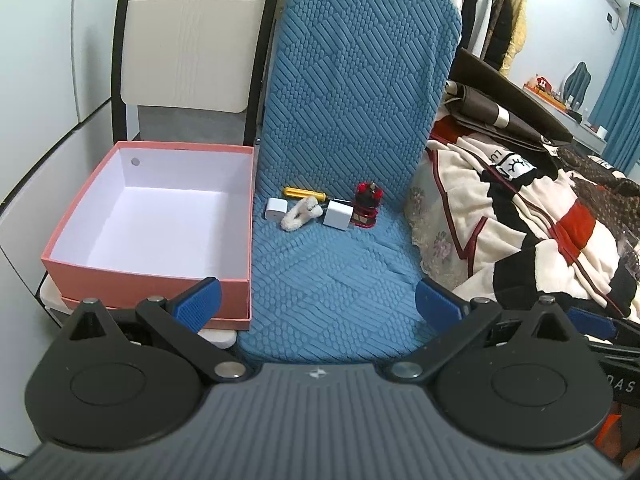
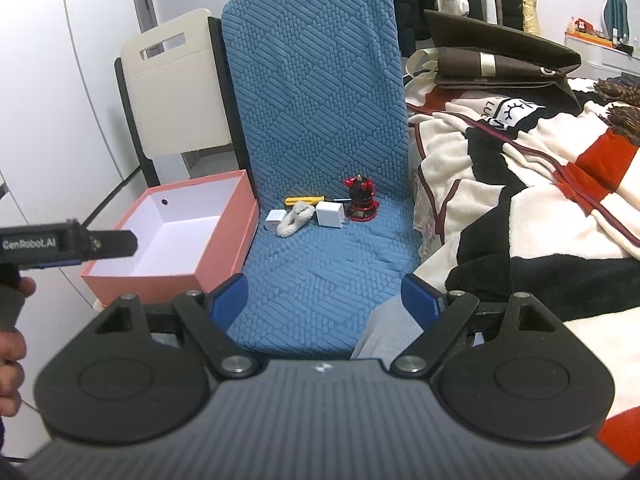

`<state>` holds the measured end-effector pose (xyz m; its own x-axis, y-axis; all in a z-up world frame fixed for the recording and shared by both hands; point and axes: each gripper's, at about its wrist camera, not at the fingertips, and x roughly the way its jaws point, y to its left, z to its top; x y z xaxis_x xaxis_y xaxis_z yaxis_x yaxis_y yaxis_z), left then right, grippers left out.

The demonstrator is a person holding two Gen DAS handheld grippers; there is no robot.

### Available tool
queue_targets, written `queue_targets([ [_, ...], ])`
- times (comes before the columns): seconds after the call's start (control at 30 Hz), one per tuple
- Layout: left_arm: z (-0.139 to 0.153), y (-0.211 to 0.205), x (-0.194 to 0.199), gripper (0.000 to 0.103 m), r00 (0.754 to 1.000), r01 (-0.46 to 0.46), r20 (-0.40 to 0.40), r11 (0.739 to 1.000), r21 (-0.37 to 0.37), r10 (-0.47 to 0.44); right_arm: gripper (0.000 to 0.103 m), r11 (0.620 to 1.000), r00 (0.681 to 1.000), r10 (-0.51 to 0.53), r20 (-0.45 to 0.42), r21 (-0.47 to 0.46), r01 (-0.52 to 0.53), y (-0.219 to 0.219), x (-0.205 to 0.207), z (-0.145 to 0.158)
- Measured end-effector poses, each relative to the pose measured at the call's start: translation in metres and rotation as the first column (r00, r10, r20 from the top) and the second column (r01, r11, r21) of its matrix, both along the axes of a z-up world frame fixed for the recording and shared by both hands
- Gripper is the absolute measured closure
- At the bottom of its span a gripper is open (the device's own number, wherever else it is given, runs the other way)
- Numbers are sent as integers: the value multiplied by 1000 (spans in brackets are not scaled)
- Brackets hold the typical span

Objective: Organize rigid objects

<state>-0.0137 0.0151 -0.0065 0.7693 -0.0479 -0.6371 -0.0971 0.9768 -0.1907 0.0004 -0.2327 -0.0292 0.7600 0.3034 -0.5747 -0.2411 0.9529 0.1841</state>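
Small objects lie at the back of a blue chair seat (image 1: 328,280): a yellow screwdriver (image 1: 305,193), two white chargers (image 1: 275,210) (image 1: 338,214), a fluffy white clip (image 1: 302,213) and a red-black figurine (image 1: 367,204). They also show in the right wrist view: screwdriver (image 2: 303,200), chargers (image 2: 273,221) (image 2: 329,215), clip (image 2: 295,220), figurine (image 2: 361,200). A pink box (image 1: 156,216) (image 2: 176,236) stands open and empty to the left. My left gripper (image 1: 318,300) is open and empty, well short of the objects. My right gripper (image 2: 324,296) is open and empty too.
A cream chair (image 1: 188,40) stands behind the box. A bed with a patterned blanket (image 1: 520,216) (image 2: 520,184) and a brown bag (image 2: 500,52) lies right of the seat. Clothes hang on a rack (image 1: 492,12) at the back. The left gripper's body (image 2: 68,246) shows at the left edge.
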Motion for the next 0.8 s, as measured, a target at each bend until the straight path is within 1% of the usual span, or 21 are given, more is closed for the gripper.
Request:
queue_targets([
  [0.23, -7, -1, 3, 0, 1000, 14, -6, 1000, -7, -14, 18, 1000, 1000, 15, 12, -9, -15, 1, 5, -7],
  [0.33, -6, 2, 4, 0, 1000, 15, 6, 1000, -17, -15, 18, 1000, 1000, 19, -4, -1, -19, 2, 9, -11],
  [0.53, -9, -3, 8, 0, 999, 30, 21, 999, -16, -29, 18, 1000, 999, 29, 14, -1, -29, 5, 10, -12],
  [0.7, -19, -4, 16, 0, 999, 41, 5, 998, -37, -41, 18, 1000, 1000, 26, 7, -2, -26, 4, 14, -16],
  [0.8, -26, -5, 24, 0, 999, 43, 0, 999, -31, -43, 18, 1000, 1000, 22, 5, 4, -22, 2, 19, -21],
])
